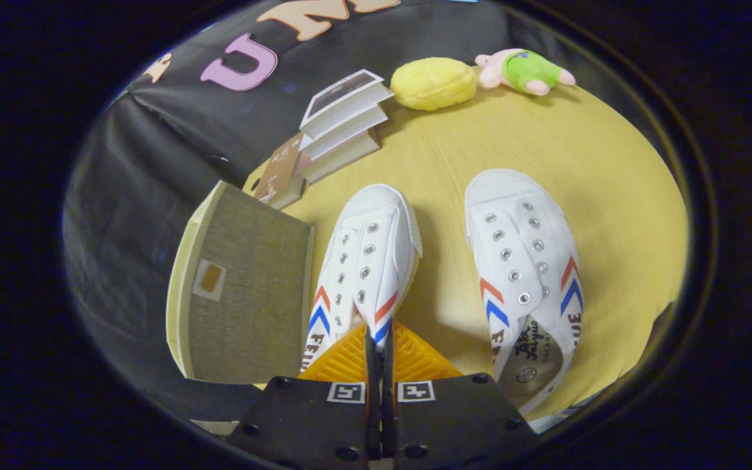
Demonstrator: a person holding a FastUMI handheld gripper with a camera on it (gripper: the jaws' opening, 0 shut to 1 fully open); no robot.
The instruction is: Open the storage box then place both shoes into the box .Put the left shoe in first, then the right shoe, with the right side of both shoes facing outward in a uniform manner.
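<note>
Yellow-toned round wooden table [546,163] carries everything; two white canvas slip-on shoes with red and blue chevrons sit side by side, the left shoe [366,261] just ahead of the gripper [380,352], the right shoe [523,261] well apart from it; the fingers look pressed together on the left shoe's heel edge (contact itself is hidden); one grey fabric storage box [245,294], lid shut, touches that shoe. Likely light, soft canvas that buckles; the stiffer heel collar suits pinching. Beyond: one stack of white books [343,124], two plush toys [433,83].
</note>
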